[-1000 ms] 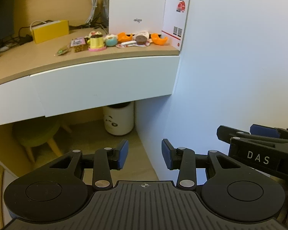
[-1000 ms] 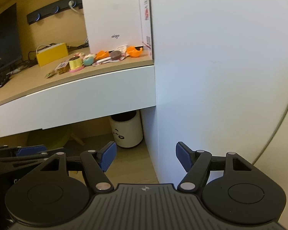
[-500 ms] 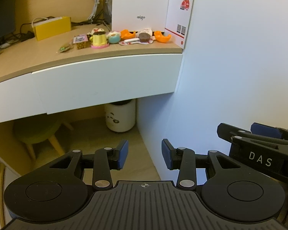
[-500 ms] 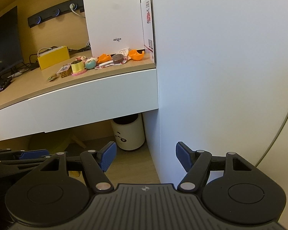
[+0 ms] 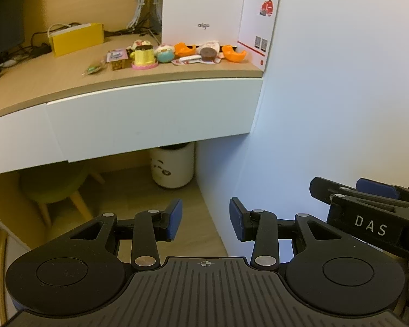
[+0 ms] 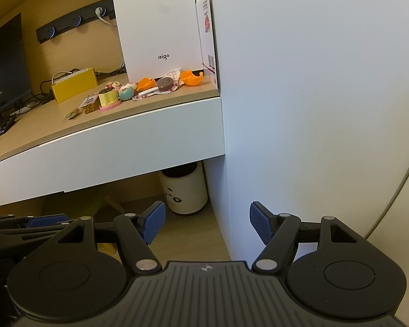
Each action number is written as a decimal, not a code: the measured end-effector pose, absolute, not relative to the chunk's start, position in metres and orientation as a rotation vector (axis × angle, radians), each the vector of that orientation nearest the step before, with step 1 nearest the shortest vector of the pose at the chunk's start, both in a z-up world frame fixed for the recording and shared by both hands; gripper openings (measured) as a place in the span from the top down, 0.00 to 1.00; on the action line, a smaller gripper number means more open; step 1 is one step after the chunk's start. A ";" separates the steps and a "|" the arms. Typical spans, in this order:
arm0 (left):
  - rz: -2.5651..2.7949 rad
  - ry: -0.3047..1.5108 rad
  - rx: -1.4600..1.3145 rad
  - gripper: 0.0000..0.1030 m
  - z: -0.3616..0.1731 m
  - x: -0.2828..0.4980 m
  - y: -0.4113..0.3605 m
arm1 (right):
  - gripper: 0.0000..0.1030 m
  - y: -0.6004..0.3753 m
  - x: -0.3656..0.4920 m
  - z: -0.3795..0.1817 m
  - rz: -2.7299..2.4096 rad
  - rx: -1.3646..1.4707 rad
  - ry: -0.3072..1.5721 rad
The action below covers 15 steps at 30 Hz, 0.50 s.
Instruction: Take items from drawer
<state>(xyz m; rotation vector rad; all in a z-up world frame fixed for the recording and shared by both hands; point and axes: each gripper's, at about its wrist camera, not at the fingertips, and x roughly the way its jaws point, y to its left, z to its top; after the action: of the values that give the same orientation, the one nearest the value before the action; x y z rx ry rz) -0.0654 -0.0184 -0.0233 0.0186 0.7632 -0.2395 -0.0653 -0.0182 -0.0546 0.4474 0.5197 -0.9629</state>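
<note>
- I see a big white wall panel (image 5: pixel 340 95) filling the right side of both views, with the desk butting against it.
- The wooden desk top (image 5: pixel 41 81) runs left from that panel, and the white drawer front (image 5: pixel 150 120) sits closed right under its edge.
- A tall white box (image 6: pixel 161 27) stands at the back of the desk.
- Under the desk I make out a white bin (image 5: pixel 173 166) and a green stool (image 5: pixel 57 179).
- My left gripper (image 5: pixel 204 219) hangs well short of the drawer, jaws partly apart, nothing between them.
- My right gripper (image 6: pixel 207 223) sits beside it, jaws spread wider, also empty.
- A yellow box (image 5: pixel 77 38) rests farther left on the desk.
- A row of small toys (image 5: pixel 174 54) lies on the desk in front of the white box.
</note>
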 end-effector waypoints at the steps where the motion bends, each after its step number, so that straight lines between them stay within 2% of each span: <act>1: -0.236 0.765 0.016 0.59 -0.024 -0.065 -0.018 | 0.33 -0.018 -0.065 -0.055 -0.962 0.447 0.521; 15: -0.210 0.769 0.009 0.59 -0.024 -0.067 -0.020 | 0.33 -0.018 -0.064 -0.056 -0.942 0.445 0.525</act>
<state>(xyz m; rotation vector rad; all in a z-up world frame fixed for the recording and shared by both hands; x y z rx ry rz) -0.0669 -0.0203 -0.0242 0.0090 0.7689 -0.2097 -0.0644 -0.0181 -0.0559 0.4453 0.5249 -0.9416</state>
